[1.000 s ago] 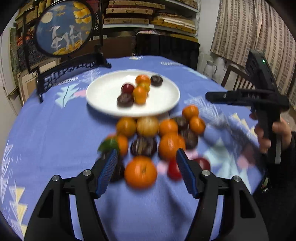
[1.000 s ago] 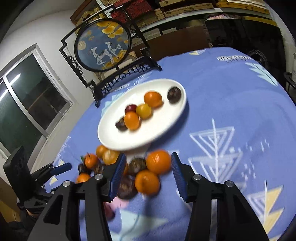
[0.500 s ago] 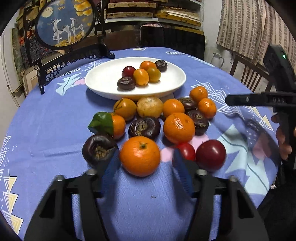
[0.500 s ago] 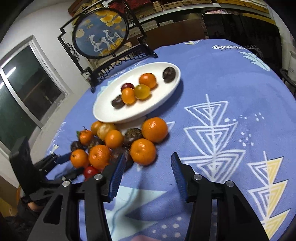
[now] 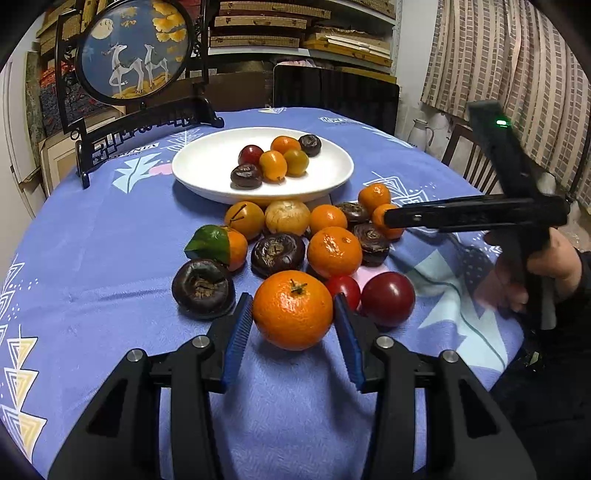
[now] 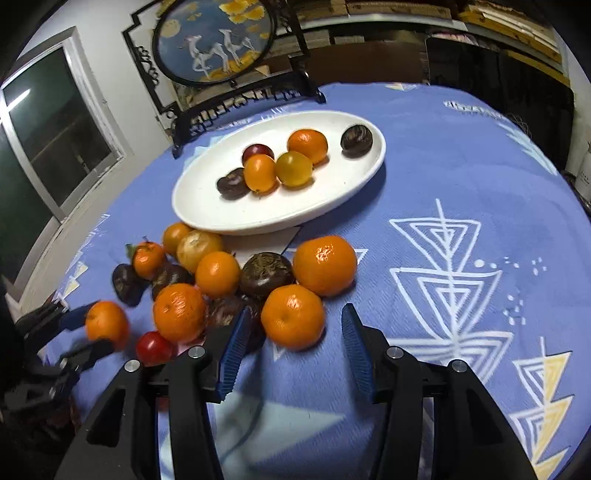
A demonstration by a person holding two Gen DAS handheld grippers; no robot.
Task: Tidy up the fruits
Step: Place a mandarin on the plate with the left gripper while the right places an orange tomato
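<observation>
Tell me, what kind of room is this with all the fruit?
Probably a room in someone's home, maybe a dining room also used for storage. A round table with a blue tablecloth holds a white plate, a wooden chair stands beside checked curtains, and shelves hold stacked flat boxes.

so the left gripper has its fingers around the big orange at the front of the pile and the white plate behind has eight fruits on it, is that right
Not quite. The left gripper does have its fingers on either side of the big orange at the front of the pile, but the white plate holds six fruits, not eight. Both wrist views show it: two dark ones, one red one and three orange-yellow ones.
</observation>
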